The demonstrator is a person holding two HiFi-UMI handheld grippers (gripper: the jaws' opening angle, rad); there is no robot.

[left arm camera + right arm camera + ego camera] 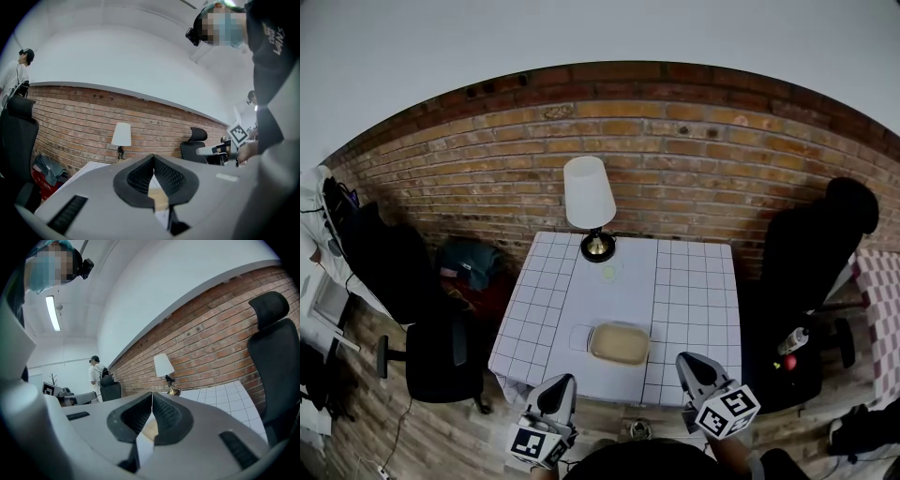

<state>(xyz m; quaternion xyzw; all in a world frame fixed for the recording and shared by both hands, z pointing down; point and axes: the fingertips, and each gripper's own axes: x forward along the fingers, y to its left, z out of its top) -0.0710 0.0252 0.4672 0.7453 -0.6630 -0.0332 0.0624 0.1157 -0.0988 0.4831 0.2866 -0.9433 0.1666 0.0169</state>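
A small table [694,309] with a white grid-patterned cloth stands against a brick wall. On it lie a shallow tan tray [619,342] near the front, a small pale round item [610,272] behind it, and a white-shaded lamp [590,202] at the back. My left gripper [560,386] hovers at the table's front left edge, jaws shut and empty. My right gripper [691,365] hovers at the front right edge, also shut and empty. Both point toward the tray, which shows just beyond the shut jaw tips of the left gripper [153,157] and the right gripper [152,394].
A black office chair [441,352] stands left of the table, another black chair [811,253] right of it. Clothes and a bag [469,267] lie on the floor at the left. A bottle [792,339] sits at the right. A person [97,373] stands far back.
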